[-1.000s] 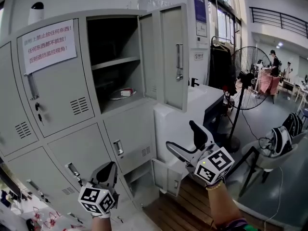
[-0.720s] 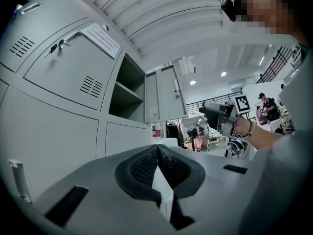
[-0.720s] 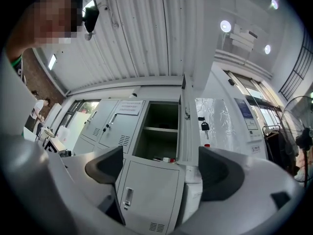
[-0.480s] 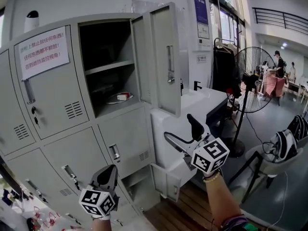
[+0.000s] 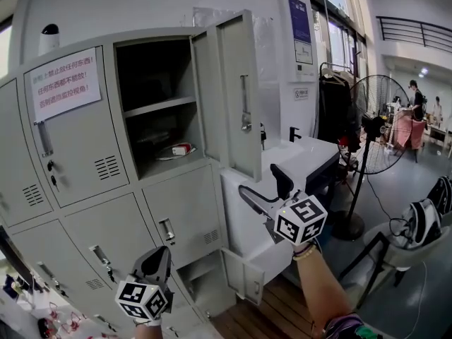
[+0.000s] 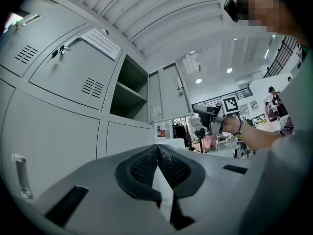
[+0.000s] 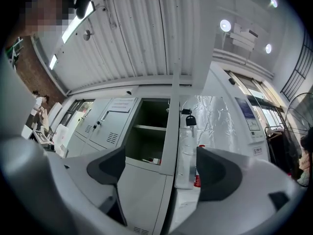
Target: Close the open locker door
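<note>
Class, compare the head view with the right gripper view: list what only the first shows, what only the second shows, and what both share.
Only the head view: the left gripper, fingers shut, low in front of the lower lockers, and the chair at the right. Only the right gripper view: the ribbed ceiling with its round lamp. Both: the open locker door, the open compartment with its shelf, and the right gripper, fingers wide apart after just closing slightly, nothing held between them, not touching the door.
</note>
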Demonstrator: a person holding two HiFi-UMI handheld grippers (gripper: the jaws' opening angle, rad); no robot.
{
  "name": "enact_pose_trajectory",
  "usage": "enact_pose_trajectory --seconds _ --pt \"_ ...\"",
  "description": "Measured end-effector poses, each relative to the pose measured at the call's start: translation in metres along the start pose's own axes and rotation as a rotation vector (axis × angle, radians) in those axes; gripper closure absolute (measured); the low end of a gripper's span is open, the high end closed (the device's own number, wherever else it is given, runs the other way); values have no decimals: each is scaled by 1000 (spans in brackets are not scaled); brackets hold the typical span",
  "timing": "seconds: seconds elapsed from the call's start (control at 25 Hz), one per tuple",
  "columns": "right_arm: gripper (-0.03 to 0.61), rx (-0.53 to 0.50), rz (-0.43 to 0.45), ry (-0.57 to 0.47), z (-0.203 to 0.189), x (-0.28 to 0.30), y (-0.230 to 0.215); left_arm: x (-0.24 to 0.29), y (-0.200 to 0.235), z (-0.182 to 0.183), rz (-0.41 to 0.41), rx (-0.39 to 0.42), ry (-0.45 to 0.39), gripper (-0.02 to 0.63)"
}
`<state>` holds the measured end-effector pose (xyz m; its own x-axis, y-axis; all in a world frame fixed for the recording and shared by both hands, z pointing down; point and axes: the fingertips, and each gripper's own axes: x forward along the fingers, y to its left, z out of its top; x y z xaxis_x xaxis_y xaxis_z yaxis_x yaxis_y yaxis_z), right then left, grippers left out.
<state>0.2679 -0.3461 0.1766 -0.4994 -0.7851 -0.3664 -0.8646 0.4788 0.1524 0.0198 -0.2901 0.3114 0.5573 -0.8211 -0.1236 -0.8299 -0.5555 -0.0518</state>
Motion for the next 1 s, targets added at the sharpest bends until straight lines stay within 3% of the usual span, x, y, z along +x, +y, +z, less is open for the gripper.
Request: enact_pose_trajectory --seconds 0.56,0.76,1.0 --pt "154 -29 16 6 0 18 -14 4 -6 3 20 23 5 592" --pt "247 -20 16 19 -3 19 -17 6 -11 2 19 36 14 592" --pt "316 -29 19 22 1 19 -17 6 -13 1 19 34 19 592"
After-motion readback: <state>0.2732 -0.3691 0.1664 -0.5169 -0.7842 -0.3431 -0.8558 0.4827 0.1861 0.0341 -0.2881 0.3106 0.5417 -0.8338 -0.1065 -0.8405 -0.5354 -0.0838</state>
